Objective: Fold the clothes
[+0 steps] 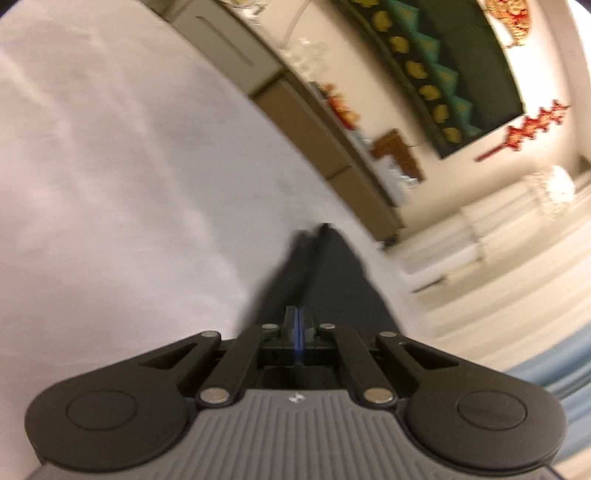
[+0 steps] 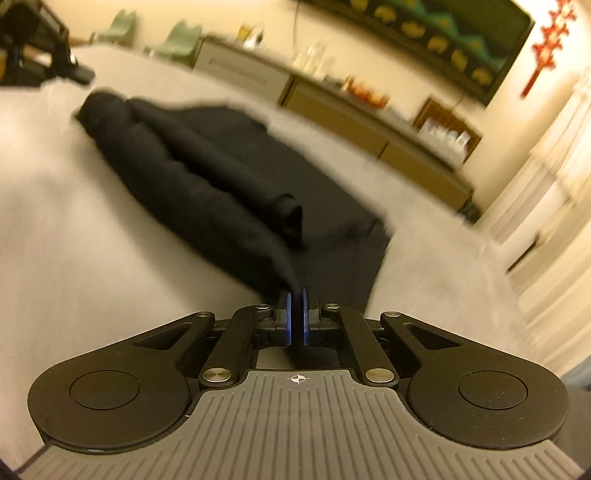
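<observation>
A black garment (image 2: 207,173) lies on a white cloth-covered surface (image 2: 74,236), with a rolled ridge running from its far left end to my right gripper (image 2: 296,295). That gripper is shut on the garment's near edge, and dark cloth shows between its blue pads (image 2: 286,314). In the right wrist view my left gripper (image 2: 85,75) hangs just above the garment's far end. In its own view the left gripper (image 1: 298,314) is shut, pads flush with no cloth seen between them. The black garment (image 1: 325,273) spreads under and ahead of its tips. Both views are blurred.
A long low cabinet (image 2: 369,125) with bottles and ornaments on top runs along the back wall under a dark framed picture (image 2: 443,26). Pale curtains (image 2: 546,177) hang at the right. Green chairs (image 2: 181,40) stand at the back left. The white surface (image 1: 110,166) stretches wide to the left.
</observation>
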`<state>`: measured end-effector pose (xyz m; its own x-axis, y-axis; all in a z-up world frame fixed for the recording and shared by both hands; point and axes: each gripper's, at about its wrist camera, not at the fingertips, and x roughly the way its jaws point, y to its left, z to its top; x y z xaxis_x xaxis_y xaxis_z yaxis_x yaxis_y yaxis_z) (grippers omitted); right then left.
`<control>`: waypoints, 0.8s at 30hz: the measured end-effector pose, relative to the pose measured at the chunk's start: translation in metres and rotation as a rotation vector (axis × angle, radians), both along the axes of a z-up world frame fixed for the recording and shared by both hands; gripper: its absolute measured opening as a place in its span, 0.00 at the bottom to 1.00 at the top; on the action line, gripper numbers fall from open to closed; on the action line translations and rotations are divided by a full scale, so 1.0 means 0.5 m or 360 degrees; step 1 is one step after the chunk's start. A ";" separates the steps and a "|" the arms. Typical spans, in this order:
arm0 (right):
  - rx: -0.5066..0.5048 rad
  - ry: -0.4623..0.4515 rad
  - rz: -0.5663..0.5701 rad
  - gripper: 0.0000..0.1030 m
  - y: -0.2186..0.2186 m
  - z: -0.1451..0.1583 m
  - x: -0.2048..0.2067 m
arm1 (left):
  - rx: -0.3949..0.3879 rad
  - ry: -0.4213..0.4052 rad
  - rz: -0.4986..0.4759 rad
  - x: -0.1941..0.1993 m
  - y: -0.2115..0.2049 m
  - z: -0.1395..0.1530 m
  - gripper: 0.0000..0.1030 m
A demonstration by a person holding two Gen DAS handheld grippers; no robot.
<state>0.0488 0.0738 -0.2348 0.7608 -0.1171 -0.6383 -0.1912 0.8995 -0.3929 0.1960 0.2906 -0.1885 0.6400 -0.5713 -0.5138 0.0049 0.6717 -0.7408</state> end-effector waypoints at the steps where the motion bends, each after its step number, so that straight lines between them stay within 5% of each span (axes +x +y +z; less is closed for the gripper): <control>1: 0.0015 0.0017 0.0031 0.05 -0.001 -0.006 -0.010 | 0.0021 -0.0018 -0.0013 -0.008 0.004 0.007 0.00; 8: 0.0152 -0.0180 0.0066 0.29 -0.002 0.079 -0.064 | 0.0119 -0.0041 -0.0202 -0.016 -0.058 0.000 0.18; 12: -0.0171 -0.0245 0.0251 0.47 0.080 0.067 -0.007 | 0.0163 -0.0029 -0.0332 -0.009 -0.112 -0.017 0.18; 15: -0.0376 -0.0216 0.0398 0.47 0.144 0.031 0.053 | 0.0133 0.0006 -0.0382 -0.002 -0.132 -0.034 0.07; 17: -0.0478 -0.0197 0.0497 0.47 0.188 0.011 0.088 | 0.0024 0.0064 -0.0350 0.007 -0.115 -0.051 0.07; 22: -0.0670 -0.0126 0.0581 0.45 0.264 -0.017 0.168 | 0.0001 0.0100 -0.0327 0.005 -0.097 -0.060 0.07; 23: -0.0699 -0.0097 0.0578 0.41 0.272 -0.023 0.186 | 0.0003 0.0101 -0.0326 0.005 -0.096 -0.059 0.07; 24: -0.0714 -0.0055 0.0572 0.18 0.276 -0.028 0.201 | 0.0006 0.0102 -0.0326 0.004 -0.096 -0.058 0.07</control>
<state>0.1496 0.2121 -0.2486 0.8223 -0.1012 -0.5600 -0.4344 0.5241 -0.7326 0.1979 0.2426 -0.2177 0.4765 -0.6844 -0.5519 0.0947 0.6640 -0.7417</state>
